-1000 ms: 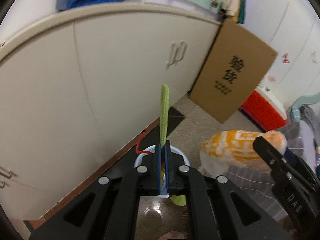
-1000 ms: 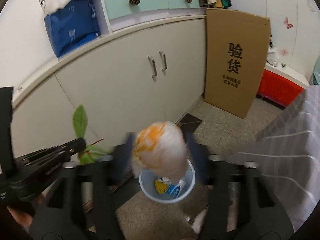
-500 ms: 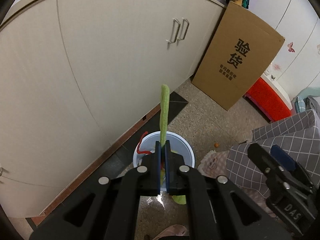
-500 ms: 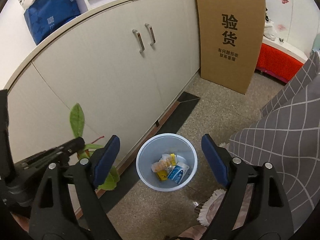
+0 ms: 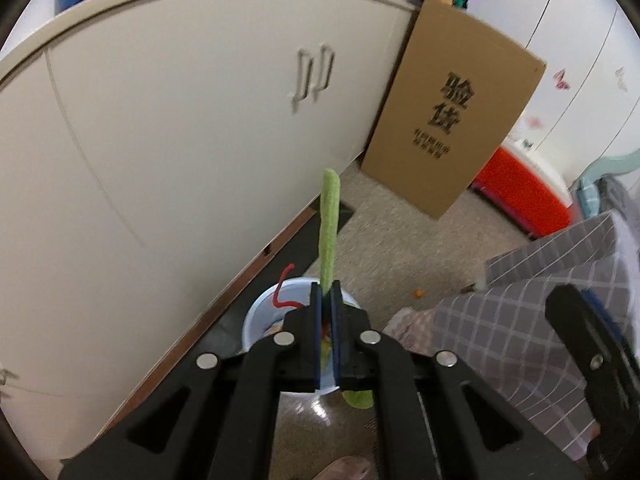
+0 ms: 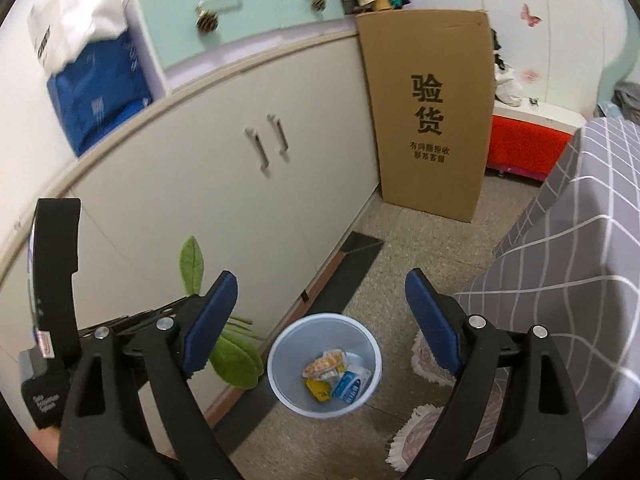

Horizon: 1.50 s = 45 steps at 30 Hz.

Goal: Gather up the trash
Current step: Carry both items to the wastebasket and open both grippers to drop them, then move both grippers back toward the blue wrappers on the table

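Observation:
A pale blue trash bin [image 6: 324, 364] stands on the floor by the cabinet, with the orange-and-white wrapper [image 6: 325, 364] and other wrappers inside. My right gripper [image 6: 318, 320] is open and empty above the bin. My left gripper [image 5: 326, 294] is shut on a green leafy sprig [image 5: 329, 232] with a red stem [image 5: 282, 292]. It hangs over the bin [image 5: 260, 320]. The sprig also shows in the right wrist view [image 6: 192, 260], left of the bin.
Cream cabinet doors [image 6: 224, 184] run along the left. A tall cardboard box [image 6: 432, 112] leans at the far end, with a red box [image 6: 524, 140] beyond. A grey checked cloth [image 6: 572, 248] hangs at the right. A fringed rug [image 6: 428, 424] lies by the bin.
One second ago my right gripper held the orange-and-white wrapper above the bin. It opened and the wrapper now lies in the bin. My left gripper still holds the sprig.

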### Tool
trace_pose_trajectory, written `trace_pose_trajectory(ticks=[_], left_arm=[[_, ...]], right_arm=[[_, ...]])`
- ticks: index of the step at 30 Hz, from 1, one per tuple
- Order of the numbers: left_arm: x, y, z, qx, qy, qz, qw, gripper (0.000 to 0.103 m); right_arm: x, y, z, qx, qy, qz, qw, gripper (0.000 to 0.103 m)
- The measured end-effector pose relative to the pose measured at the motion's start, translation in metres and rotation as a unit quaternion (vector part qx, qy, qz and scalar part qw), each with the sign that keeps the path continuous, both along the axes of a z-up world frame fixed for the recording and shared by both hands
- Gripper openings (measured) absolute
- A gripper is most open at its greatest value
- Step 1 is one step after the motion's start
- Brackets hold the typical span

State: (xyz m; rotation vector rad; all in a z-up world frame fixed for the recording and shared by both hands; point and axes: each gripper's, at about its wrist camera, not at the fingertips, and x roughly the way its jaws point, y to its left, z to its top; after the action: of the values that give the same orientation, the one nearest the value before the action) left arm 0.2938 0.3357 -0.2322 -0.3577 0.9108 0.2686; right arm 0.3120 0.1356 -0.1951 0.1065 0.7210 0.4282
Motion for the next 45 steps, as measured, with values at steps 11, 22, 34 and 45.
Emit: trace_pose_trajectory(ticks=[11, 22, 34, 45], left_arm=[[-0.008, -0.014, 0.024, 0.002, -0.004, 0.025, 0.9997, 0.082], [-0.044, -0.060, 0.086, 0.008, -0.059, 0.001, 0.9982, 0.082], [-0.039, -0.200, 0.129, -0.016, -0.089, -0.127, 0.9877, 0.082], [-0.007, -0.343, 0.100, -0.110, -0.075, -0.225, 0.9652, 0.082]], right_arm=[[-0.003, -0.032, 0.016, 0.023, -0.003, -0.028, 0.999, 0.085], [-0.029, -0.073, 0.057, 0.053, -0.032, -0.041, 0.997, 0.086], [-0.061, -0.201, 0.094, 0.082, -0.066, -0.130, 0.986, 0.087], [-0.079, -0.354, 0.085, 0.088, -0.052, -0.262, 0.960, 0.088]])
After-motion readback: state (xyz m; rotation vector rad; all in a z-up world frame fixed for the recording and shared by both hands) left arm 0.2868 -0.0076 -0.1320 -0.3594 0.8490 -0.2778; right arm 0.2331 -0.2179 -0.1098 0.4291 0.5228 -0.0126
